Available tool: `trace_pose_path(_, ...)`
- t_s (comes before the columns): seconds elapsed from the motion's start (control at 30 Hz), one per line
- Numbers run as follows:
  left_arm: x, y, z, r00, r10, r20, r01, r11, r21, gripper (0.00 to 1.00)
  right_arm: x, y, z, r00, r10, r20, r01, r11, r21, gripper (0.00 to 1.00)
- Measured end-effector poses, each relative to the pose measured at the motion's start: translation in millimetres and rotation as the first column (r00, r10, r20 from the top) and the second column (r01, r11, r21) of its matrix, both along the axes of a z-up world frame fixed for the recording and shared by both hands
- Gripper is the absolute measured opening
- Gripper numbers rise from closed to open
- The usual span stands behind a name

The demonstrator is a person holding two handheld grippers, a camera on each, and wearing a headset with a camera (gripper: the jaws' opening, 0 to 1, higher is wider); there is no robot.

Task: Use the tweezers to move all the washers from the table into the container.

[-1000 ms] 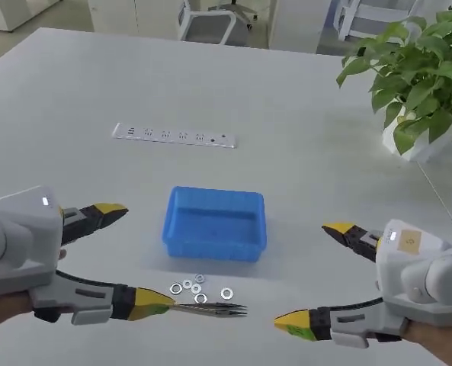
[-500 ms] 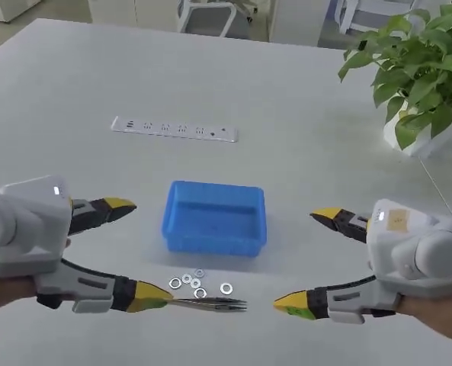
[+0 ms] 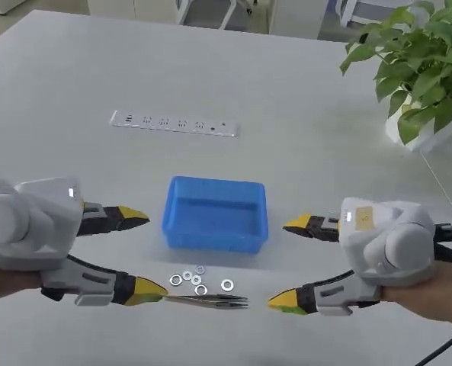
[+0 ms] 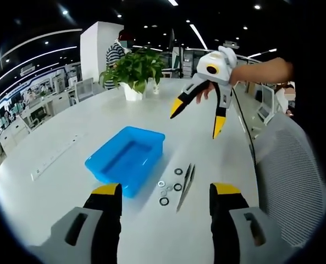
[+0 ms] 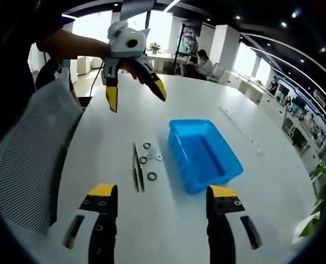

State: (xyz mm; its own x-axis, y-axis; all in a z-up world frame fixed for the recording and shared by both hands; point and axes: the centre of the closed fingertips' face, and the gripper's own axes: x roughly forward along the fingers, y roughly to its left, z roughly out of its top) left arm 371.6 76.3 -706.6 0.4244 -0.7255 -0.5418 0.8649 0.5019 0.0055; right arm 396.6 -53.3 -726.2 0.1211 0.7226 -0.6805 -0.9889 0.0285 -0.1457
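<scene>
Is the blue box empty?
Empty: the blue box shows a bare blue floor, and the washers lie outside it on the table.

washers [image 3: 199,280] between container [image 3: 215,215] and tweezers [image 3: 209,300]

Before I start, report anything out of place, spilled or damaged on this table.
Nothing stands out. The washers lie in a loose cluster between the tweezers and the upright blue container. The left gripper and right gripper hover open, touching nothing.

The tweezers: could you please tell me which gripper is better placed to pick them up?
Probably left: the left gripper, open, has its lower jaw beside the tweezers; the right gripper is farther off.
</scene>
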Motion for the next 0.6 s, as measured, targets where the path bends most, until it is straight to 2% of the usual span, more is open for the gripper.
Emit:
trace_pose_path(0.2, -3.5, -3.6, -10.2, 0.999, -0.043, -0.026, 0.044, 0.999, 0.030, 0.60, -8.3, 5.4, -10.7, 0.997, 0.077, -0.007, -0.078, 0.996, -0.050, 0.55)
trace_pose_path(0.27, -4.5, -4.7, -13.8, 0.998, -0.057, -0.031, 0.058, 0.998, 0.039, 0.56, -11.0, 7.5, -14.7, 0.994, 0.114, -0.002, -0.114, 0.991, -0.073, 0.50)
trace_pose_path(0.5, -9.0, -9.2, -29.7, 0.991, -0.122, -0.057, 0.126, 0.988, 0.088, 0.44, -16.6, 15.9, -26.7, 0.982, 0.189, -0.006, -0.188, 0.975, -0.122, 0.42)
trace_pose_path(0.6, -9.2, -9.8, -34.0, 0.989, -0.134, -0.063, 0.140, 0.985, 0.102, 0.41, -19.2, 19.3, -30.6, 0.976, 0.219, -0.011, -0.218, 0.966, -0.141, 0.35)
